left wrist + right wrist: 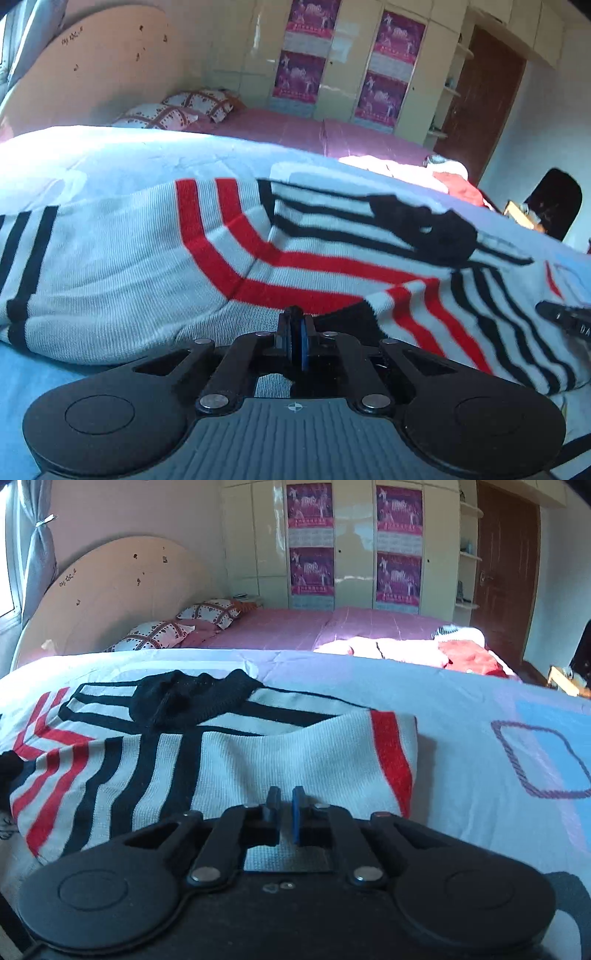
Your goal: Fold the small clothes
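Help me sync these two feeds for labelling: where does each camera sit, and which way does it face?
Left wrist: on the left gripper, looking down its shut jaws over the striped sweater; the other gripper's tip shows at the right edge.
Right wrist: on the right gripper, jaws nearly closed at the sweater's hem, facing the same way.
Shared: sweater, pillows, wardrobe, door.

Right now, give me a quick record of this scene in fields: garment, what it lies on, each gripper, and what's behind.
garment: striped sweater, white with red and black bands, black collar, spread flat
surface: pale blue bedcover
left gripper: shut at the sweater's near hem
right gripper: nearly shut at the near hem, grip unclear
behind: pink bed, two pillows, wardrobe, other clothes
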Demonstrator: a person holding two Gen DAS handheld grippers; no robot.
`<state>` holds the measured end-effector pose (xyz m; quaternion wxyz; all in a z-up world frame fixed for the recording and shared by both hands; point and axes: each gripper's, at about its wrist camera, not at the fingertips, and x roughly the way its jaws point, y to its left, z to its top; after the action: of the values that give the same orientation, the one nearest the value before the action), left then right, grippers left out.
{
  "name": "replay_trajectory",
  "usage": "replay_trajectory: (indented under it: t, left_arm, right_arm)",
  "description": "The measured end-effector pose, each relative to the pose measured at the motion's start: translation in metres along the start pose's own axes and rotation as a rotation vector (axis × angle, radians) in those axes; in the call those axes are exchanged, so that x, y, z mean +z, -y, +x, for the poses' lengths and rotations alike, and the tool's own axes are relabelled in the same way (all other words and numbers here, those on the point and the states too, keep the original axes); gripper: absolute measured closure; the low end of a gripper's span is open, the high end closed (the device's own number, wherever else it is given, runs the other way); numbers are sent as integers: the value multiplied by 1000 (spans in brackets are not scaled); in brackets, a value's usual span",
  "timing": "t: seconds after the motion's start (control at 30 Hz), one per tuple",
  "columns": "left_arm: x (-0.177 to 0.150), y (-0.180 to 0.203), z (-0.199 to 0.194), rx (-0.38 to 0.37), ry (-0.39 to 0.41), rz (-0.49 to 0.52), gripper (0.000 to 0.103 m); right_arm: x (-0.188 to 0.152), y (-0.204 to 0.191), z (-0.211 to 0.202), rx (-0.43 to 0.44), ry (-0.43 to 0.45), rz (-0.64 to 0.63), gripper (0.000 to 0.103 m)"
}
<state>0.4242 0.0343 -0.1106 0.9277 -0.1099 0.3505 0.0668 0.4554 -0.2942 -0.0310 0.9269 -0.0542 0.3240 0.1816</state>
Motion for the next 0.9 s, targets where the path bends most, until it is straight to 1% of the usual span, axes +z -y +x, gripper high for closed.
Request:
replay_trajectory:
  t: [0.07,0.1,0.13,0.17,0.2,0.23,0.27,0.3,0.4,0.43,0.47,0.5,0.53,0.57,0.6,0.63,0.7,0.73,0.77,0.8,0.83,0.87,0.9]
  left_arm:
    - [5,1,-2,-2,-16,33,99]
    - [10,0,-5,5,-14,23,98]
    - [13,0,-12,28,15,20,90]
    - [17,3,-22,82,68,44,78]
    - [21,6,-29,104,107,62,69]
    - [25,10,-32,89,127,64,54]
    - [30,17,-31,35,129,73,51]
    - [33,26,-27,-4,120,97,51]
    - [37,61,-10,-82,108,189,51]
    - [36,69,-1,-91,93,201,51]
    - [34,74,7,-87,66,208,51]
    - [30,77,20,-64,-2,217,51]
    - [25,76,31,-32,-64,214,51]
    - [22,71,28,-49,-36,197,51]
    - [19,69,25,-54,-35,191,51]
    - [18,69,22,-48,-32,198,51]
    - [12,69,20,-41,-23,197,50]
    - [11,71,20,-36,-19,204,48]
    - [10,73,21,-27,-15,217,45]
    - [9,75,22,-21,-15,227,43]
    - [10,76,22,-16,-16,233,40]
    - [13,75,22,-13,-25,233,40]
    - [16,73,17,-20,-42,224,40]
  right_arm:
    - [3,-3,0,-10,-10,-30,98]
    - [6,-2,-2,-7,-5,-27,98]
    - [9,1,-5,-4,15,-16,94]
    - [12,5,-8,-14,43,-11,87]
    - [15,8,-10,-31,67,-10,85]
    - [18,14,-8,-43,74,-2,85]
    - [21,19,-4,-48,71,11,86]
    - [23,24,-1,-56,71,25,86]
    - [30,38,15,-99,62,34,88]
    - [31,43,21,-98,57,33,90]
    - [31,47,28,-107,49,21,94]
    - [29,62,40,-164,11,35,94]
    - [29,62,40,-164,11,35,95]
    - [30,69,39,-175,7,67,88]
    - [33,72,35,-194,-6,85,89]
    - [34,73,25,-177,18,95,89]
    - [29,65,3,-140,81,97,86]
    - [25,60,-4,-113,87,96,85]
    - [18,53,-8,-79,77,86,86]
    - [9,45,-7,-67,46,58,85]
    - [-1,37,1,-80,-18,18,83]
    - [-5,31,-4,-104,15,-16,83]
    - [-3,28,-8,-116,-4,-12,83]
